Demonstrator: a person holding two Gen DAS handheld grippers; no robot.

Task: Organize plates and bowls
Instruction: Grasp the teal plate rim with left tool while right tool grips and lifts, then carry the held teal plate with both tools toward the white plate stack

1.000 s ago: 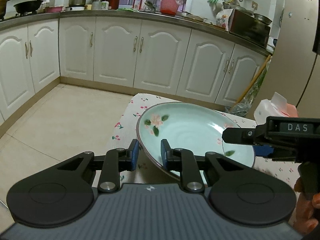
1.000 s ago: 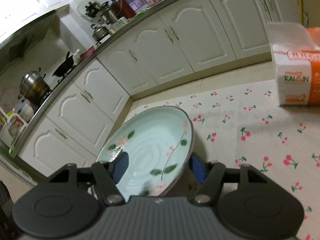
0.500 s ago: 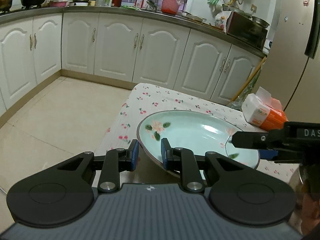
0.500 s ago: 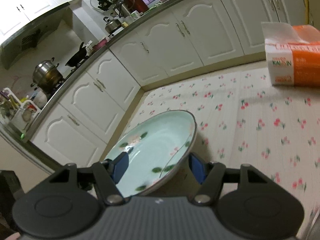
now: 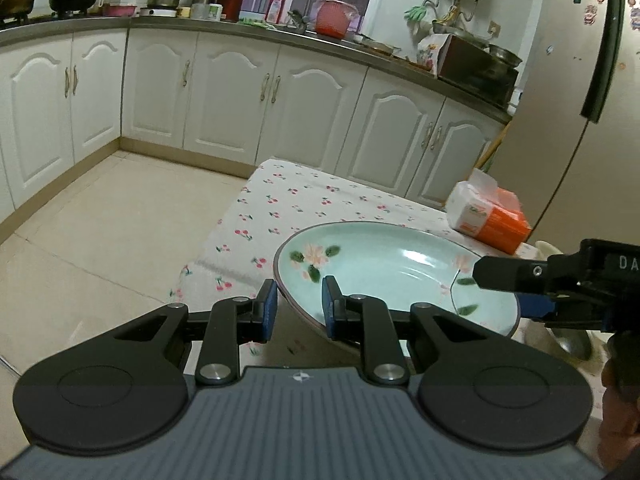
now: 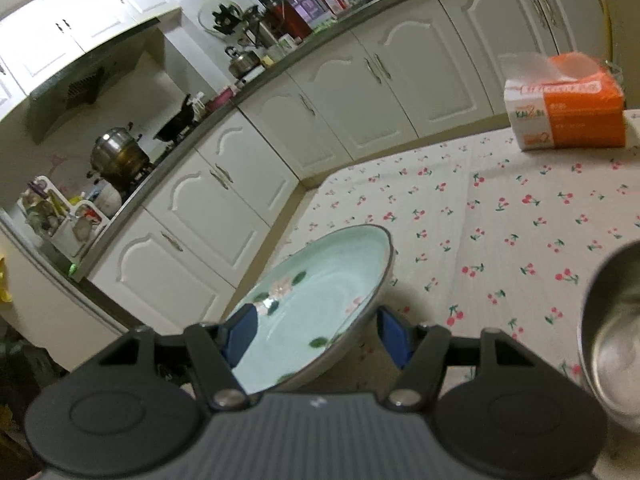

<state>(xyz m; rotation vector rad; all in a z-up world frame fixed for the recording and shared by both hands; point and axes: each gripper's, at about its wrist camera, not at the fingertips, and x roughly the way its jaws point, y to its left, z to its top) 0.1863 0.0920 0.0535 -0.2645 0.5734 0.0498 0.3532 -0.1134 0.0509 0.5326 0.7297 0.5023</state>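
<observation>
Pale green plate with painted flowers, raised off the cherry-print tablecloth near the table's front-left corner; tilted, low on the left gripper's side, though how far clear of the cloth cannot be told.

Left gripper: jaws straddle the near-left rim, one blue pad outside and under the rim, the other inside the bowl of the plate; a gap shows between the outer pad and the rim, so whether it is pinching or only bracketing I cannot tell.

Right gripper: jaws set wide either side of the plate's opposite rim, one pad over the inner face, one beyond the outer edge; parted, not visibly clamping.

Plate lies straight ahead of both sets of jaws, round, so no long axis; both hands equally close, on opposite rims.

Room: open cloth stretches ahead and to the right of the plate; table edge and floor drop close on the left; a steel bowl sits just beside on the right; tissue pack well apart at the far edge; judged risk, slipping toward the low side.
</observation>
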